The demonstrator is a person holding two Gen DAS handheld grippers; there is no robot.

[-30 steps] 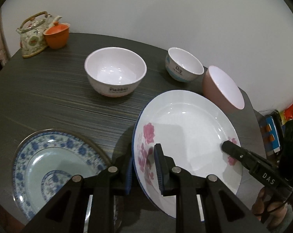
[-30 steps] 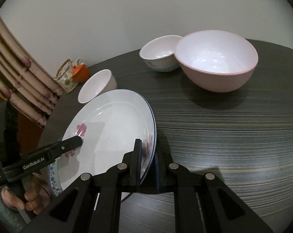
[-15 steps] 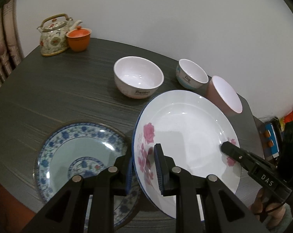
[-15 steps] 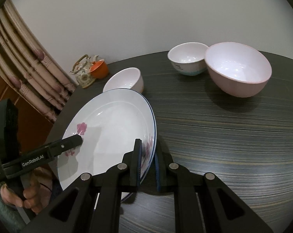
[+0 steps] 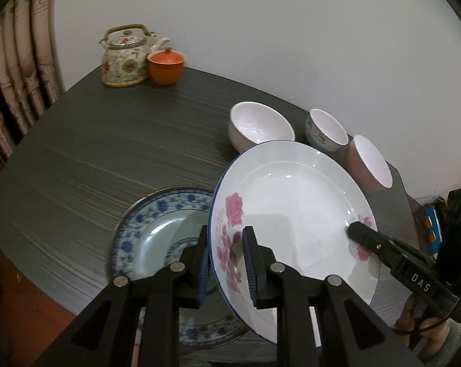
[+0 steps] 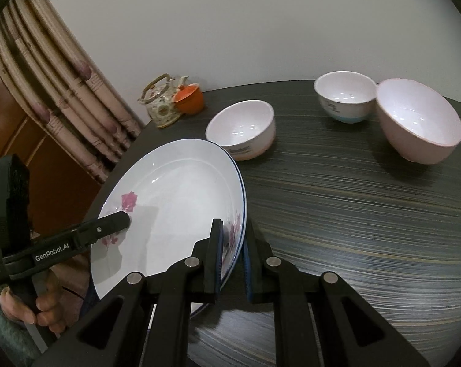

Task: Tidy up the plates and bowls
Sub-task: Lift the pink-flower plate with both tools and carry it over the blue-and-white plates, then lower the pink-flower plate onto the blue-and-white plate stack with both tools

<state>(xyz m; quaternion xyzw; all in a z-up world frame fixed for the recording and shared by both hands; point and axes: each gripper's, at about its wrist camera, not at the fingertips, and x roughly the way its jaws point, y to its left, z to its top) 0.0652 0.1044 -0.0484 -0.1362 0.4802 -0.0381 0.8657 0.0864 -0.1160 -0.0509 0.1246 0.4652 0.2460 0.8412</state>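
Both grippers hold one white plate with pink roses (image 5: 291, 202) off the table, tilted. My left gripper (image 5: 225, 263) is shut on its near-left rim. My right gripper (image 6: 232, 257) is shut on the opposite rim of the same plate (image 6: 175, 202); it also shows in the left wrist view (image 5: 357, 231). A blue-patterned plate (image 5: 157, 232) lies on the dark table below, partly under the held plate. A white bowl (image 5: 259, 125), a small white bowl (image 5: 326, 130) and a pink bowl (image 5: 371, 165) stand behind.
A floral teapot (image 5: 124, 56) and an orange lidded cup (image 5: 166, 65) stand at the table's far left corner by the wall. A curtain (image 6: 62, 76) hangs left of the table (image 6: 352, 214). Packets (image 5: 429, 223) sit beyond the right edge.
Both grippers have carried the rose plate leftward, so it now overlaps the blue plate. The bowls have fallen back to the right in both views.
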